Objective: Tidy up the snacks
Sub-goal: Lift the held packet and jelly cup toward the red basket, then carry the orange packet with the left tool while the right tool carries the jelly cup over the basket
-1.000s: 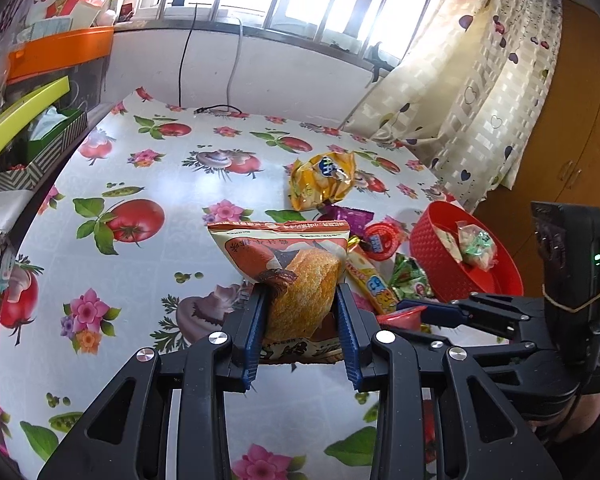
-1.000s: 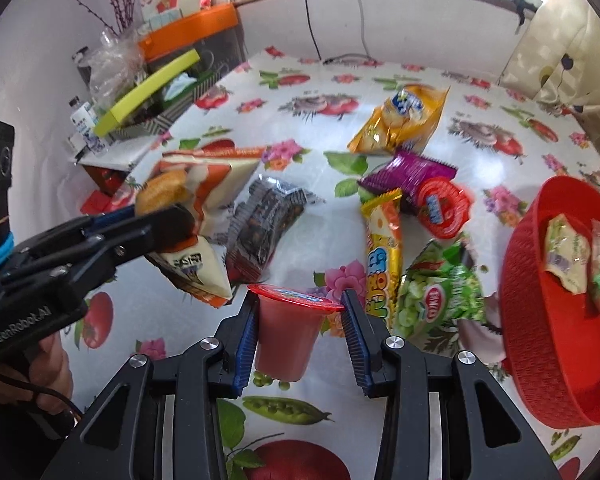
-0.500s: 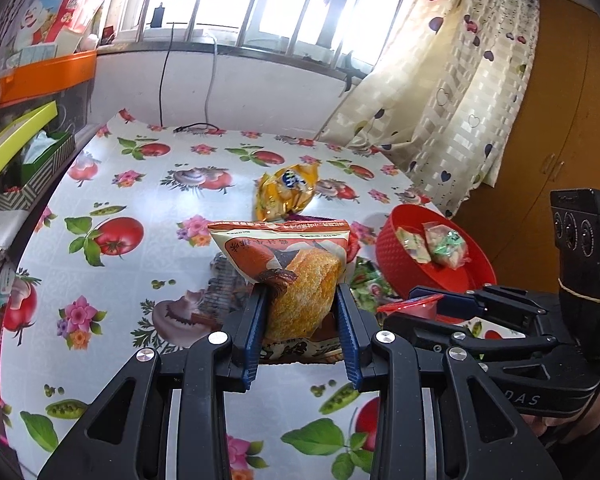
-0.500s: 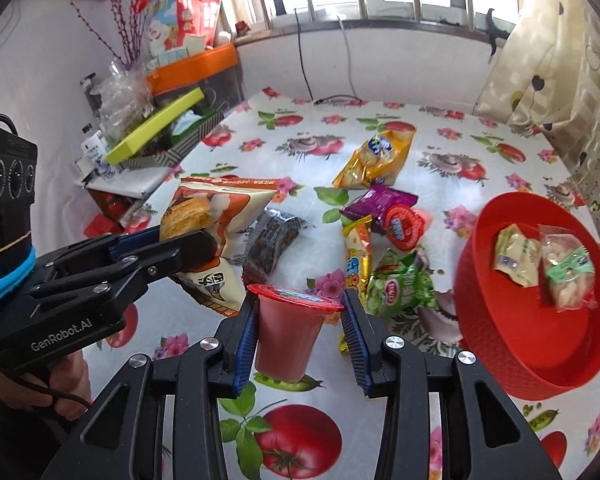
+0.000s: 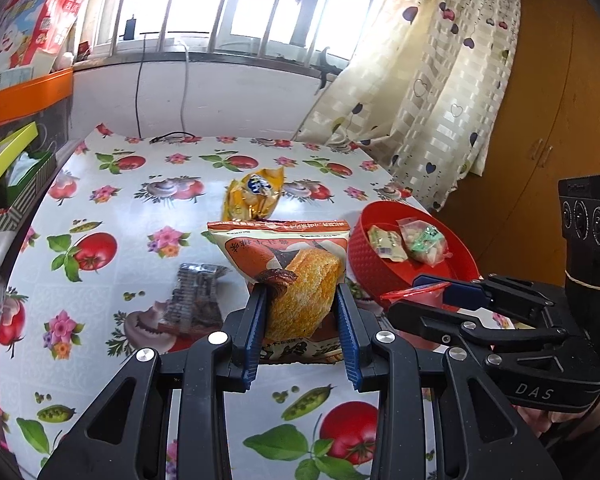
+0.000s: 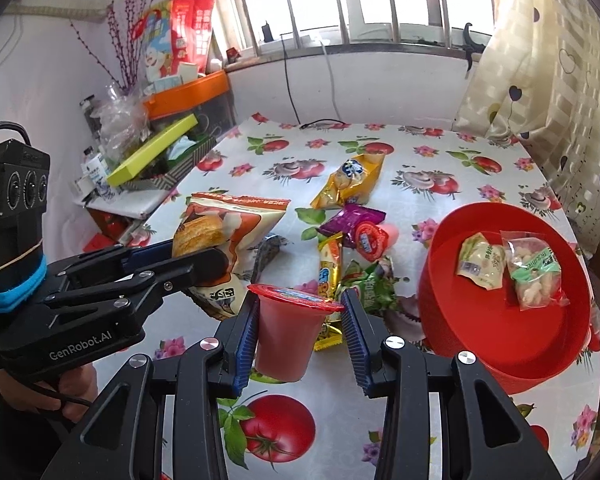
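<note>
Orange-and-cream foil marks the snack bag (image 5: 286, 268), which sits upright between the blue pads of the left hand-held gripper (image 5: 300, 316). Both pads press into the bag's lower half, so this hand-held gripper is clamped on the bag and carries it clear of the desk (image 5: 112, 208). Gripping low leaves the sealed top edge free and keeps the bag's bulk above the pads.

The right hand-held gripper (image 6: 300, 320) is clamped on a pink jelly cup (image 6: 286, 332). Its pads bear on the cup wall just under the red foil lid, and the lid's rim rests at the pad tips, which keeps the cup upright and guards against slipping. The cup hangs above the desk, near the loose snacks.

A red bowl (image 6: 496, 356) stands at the right of the desk and already holds two small packets (image 6: 508, 264). Judged from the task, it is the collection point, and both carried items are likely bound for it.

Other snacks lie loose between the hand-held grippers and the window: a yellow bag (image 6: 350, 182), a purple packet (image 6: 350, 220), a second jelly cup (image 6: 370, 240) on its side, a yellow bar (image 6: 328, 276), a green packet (image 6: 370, 288) and a dark packet (image 5: 196, 296). These remain unsorted.
</note>
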Action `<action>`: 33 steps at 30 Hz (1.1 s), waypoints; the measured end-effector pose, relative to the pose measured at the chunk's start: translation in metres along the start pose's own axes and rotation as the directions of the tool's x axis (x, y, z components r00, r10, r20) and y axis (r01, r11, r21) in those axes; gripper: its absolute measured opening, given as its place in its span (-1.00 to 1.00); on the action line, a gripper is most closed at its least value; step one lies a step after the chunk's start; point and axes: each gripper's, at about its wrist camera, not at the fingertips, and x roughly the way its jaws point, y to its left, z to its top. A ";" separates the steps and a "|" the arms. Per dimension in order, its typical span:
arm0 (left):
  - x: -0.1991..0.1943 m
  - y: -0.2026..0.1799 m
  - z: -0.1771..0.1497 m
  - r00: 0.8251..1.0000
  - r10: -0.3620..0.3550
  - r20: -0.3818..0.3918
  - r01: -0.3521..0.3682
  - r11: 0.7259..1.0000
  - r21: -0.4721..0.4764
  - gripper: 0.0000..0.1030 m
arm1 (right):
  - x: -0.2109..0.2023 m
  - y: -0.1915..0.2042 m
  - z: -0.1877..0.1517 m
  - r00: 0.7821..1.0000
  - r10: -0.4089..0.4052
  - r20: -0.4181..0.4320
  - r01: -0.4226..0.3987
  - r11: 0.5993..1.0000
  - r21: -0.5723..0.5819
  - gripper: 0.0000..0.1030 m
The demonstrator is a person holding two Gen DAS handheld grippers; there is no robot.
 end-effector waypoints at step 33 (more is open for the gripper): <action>0.039 -0.062 0.029 0.997 -0.074 -0.033 0.078 0.990 0.121 -0.32 | -0.017 -0.058 0.003 0.997 -0.052 0.048 0.047 0.995 0.085 -0.28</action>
